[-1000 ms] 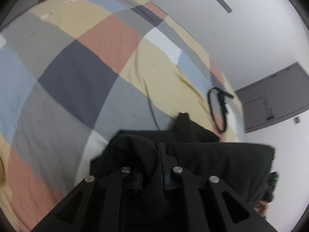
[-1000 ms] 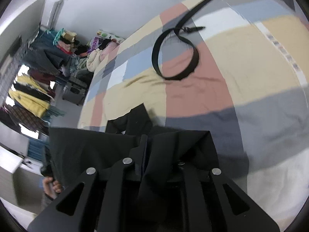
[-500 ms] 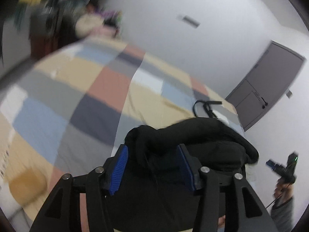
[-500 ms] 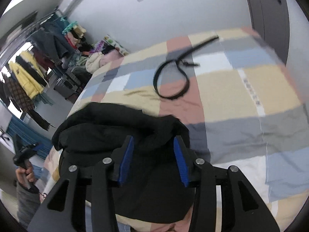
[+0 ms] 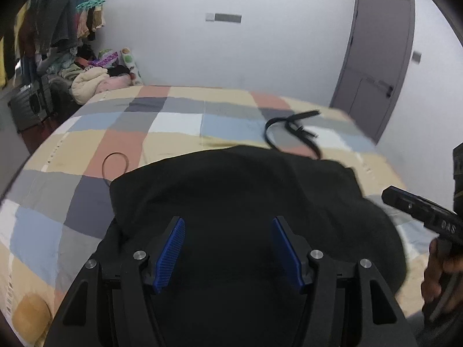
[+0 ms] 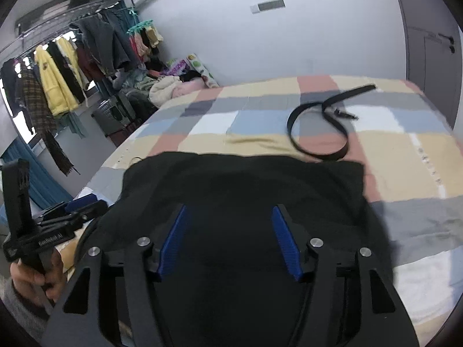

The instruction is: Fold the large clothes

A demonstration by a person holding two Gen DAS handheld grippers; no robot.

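Note:
A large black garment (image 5: 246, 190) lies folded on the checked bedspread (image 5: 173, 121), near the bed's front edge. It also shows in the right wrist view (image 6: 246, 185). My left gripper (image 5: 228, 231) is open, its blue pads (image 5: 170, 245) wide apart just above the garment and holding nothing. My right gripper (image 6: 228, 225) is open the same way over the garment's right part, blue pads (image 6: 285, 243) apart. Each gripper shows in the other's view: the right one (image 5: 419, 217) at the right edge, the left one (image 6: 72, 211) at the left edge.
A black belt (image 6: 321, 124) lies looped on the bed just beyond the garment; it also shows in the left wrist view (image 5: 292, 133). A thin dark ring (image 5: 115, 164) lies on the bedspread at the left. A clothes rack (image 6: 58, 72), a pile of clothes (image 6: 167, 86) and a grey door (image 5: 373, 66) stand beyond.
Both grippers were shut on the black garment a second ago. They have opened, let it drop onto the bed, and tilted up and back from it.

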